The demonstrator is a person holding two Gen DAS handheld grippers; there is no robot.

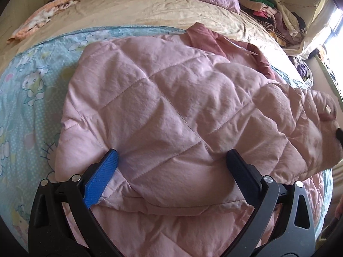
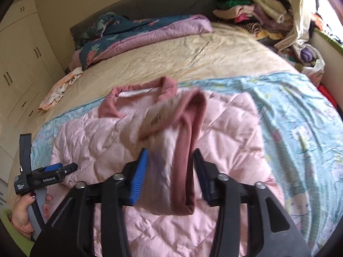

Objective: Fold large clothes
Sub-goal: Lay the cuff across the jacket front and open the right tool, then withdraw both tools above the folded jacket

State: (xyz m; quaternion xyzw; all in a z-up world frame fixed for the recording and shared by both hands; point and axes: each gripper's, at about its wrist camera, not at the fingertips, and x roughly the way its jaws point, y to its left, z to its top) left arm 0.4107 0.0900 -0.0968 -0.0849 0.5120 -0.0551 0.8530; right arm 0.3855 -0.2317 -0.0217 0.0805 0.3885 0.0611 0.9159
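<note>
Both our claws, right and left, gape over the half-folded pink quilted jacket, its sleeve just laid across, final folds remaining.

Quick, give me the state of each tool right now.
Left tool: open, its fingers wide apart over the pink quilted jacket, gripping nothing.
Right tool: open, with the jacket's ribbed cuff hanging loose between its fingers.

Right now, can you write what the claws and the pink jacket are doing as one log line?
left claw: open over pink jacket | right claw: open, sleeve cuff between fingers | jacket: folded on bed
</note>
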